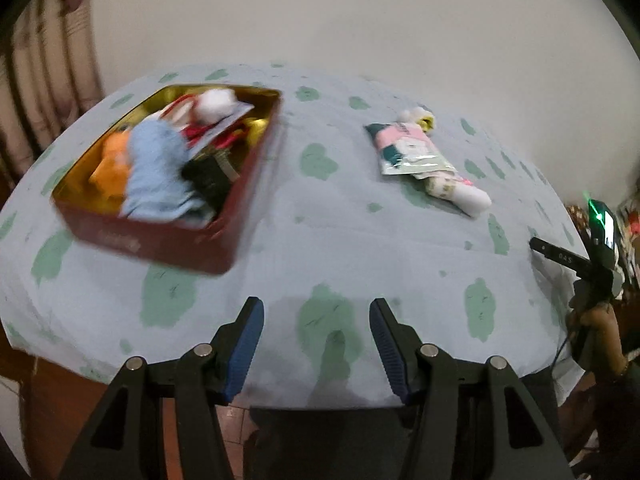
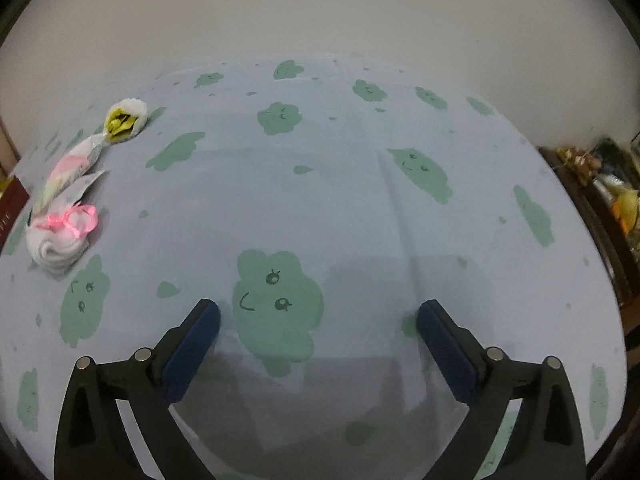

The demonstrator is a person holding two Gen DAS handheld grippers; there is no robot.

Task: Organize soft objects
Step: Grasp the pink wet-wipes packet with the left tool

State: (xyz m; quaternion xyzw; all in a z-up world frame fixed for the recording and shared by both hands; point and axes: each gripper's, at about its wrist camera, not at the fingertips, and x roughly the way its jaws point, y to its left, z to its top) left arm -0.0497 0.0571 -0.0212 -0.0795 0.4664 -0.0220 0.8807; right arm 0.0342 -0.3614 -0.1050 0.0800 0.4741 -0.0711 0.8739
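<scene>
Socks and small soft bundles are what you are sorting, and most already sit in the red tin [image 1: 160, 184] near the table's far left corner, as the left wrist view shows it. A blue cloth [image 1: 156, 172], something orange [image 1: 112, 164] and a white fluffy piece [image 1: 214, 104] are heaped inside, though blur hides the details. Three things lie loose on the cloud-print cover [image 1: 304, 240] toward the far right side: a flat packet of socks [image 1: 404, 148], a white roll [image 1: 460, 194] poking out from under it, and a yellow-and-white bundle [image 1: 420, 118] just behind. Your left tool [image 1: 316, 340] hangs over the table's near edge with its jaws spread and nothing between them. At the right edge your other hand [image 1: 596, 320] grips the second handle.

From the right wrist view, the right tool [image 2: 318, 332] stands wide apart and empty over a bare stretch of cover near the near edge. The loose things sit well off at the far left: the white roll [image 2: 56, 240] with its pink bow nearest, the packet [image 2: 68, 172] behind it, the yellow bundle [image 2: 124, 120] farthest. A sliver of the tin [image 2: 12, 204] shows beside them.

To do this step well, I would bring the right tool to the roll first, since it lies closest. Straddle its thick middle, not the bow, and pinch firmly enough that the roll does not unwind. Lift clear of the packet resting on it before carrying it to the tin.
</scene>
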